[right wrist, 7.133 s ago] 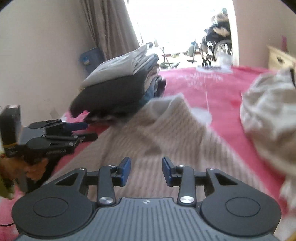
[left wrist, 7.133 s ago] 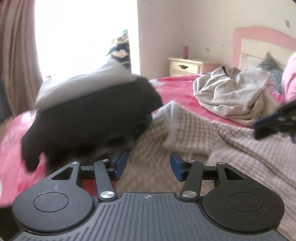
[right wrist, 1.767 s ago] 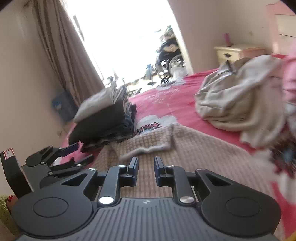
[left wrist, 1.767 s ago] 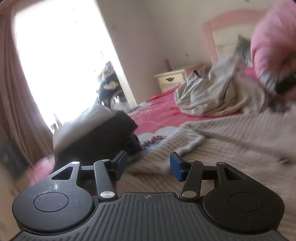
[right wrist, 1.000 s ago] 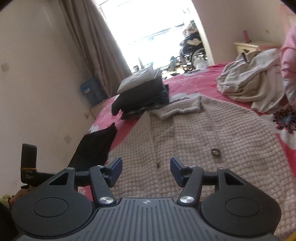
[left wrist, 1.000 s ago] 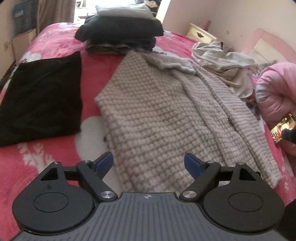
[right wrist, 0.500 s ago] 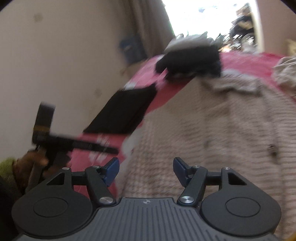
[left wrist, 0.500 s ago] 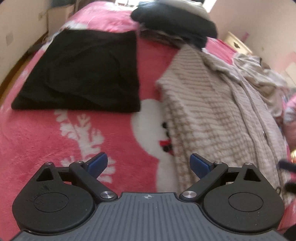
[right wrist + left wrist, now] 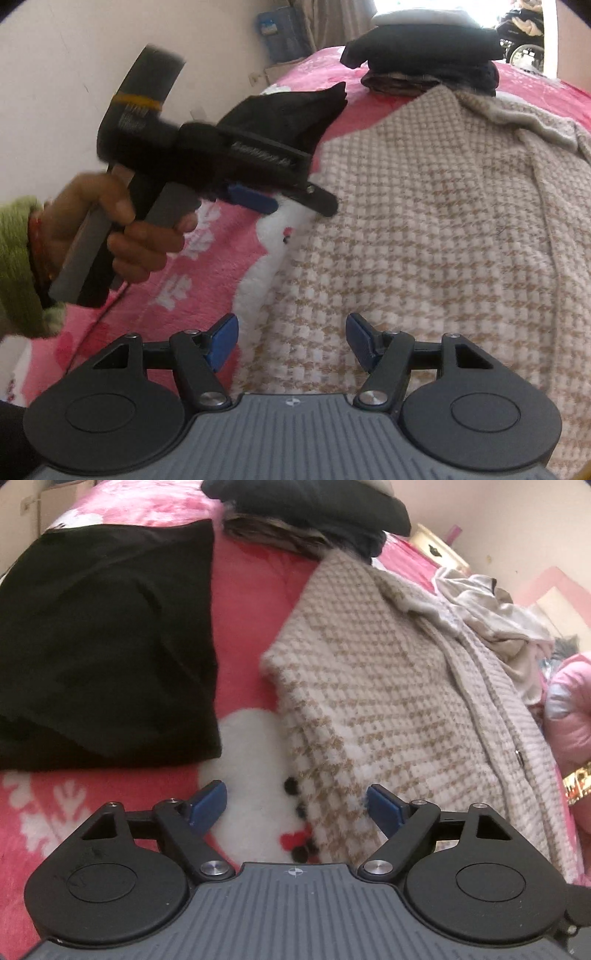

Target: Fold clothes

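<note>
A beige-and-cream houndstooth knitted cardigan (image 9: 388,686) lies spread flat on a bed covered by a pink fleece blanket with white snowflake and snowman print (image 9: 243,590), its left edge running down the blanket toward both cameras. The left claw (image 9: 295,806) hovers low over that edge near the hem, its blue-padded fingers spread wide and gripping nothing; the white snowman patch of the blanket shows between them. The right claw (image 9: 291,341) is likewise released, fingers wide apart, poised just above the cardigan's lower left part. In the right wrist view the left claw (image 9: 258,199) appears from the side, blurred, held by a hand (image 9: 125,232) in a green knitted cuff. To the left of the cardigan, apart from it, a flat folded black garment (image 9: 99,635) rests on the blanket. Beyond the collar stands a stack of folded dark clothes topped by a grey piece (image 9: 424,55). A crumpled light beige garment (image 9: 495,616) lies at the cardigan's far right.
</note>
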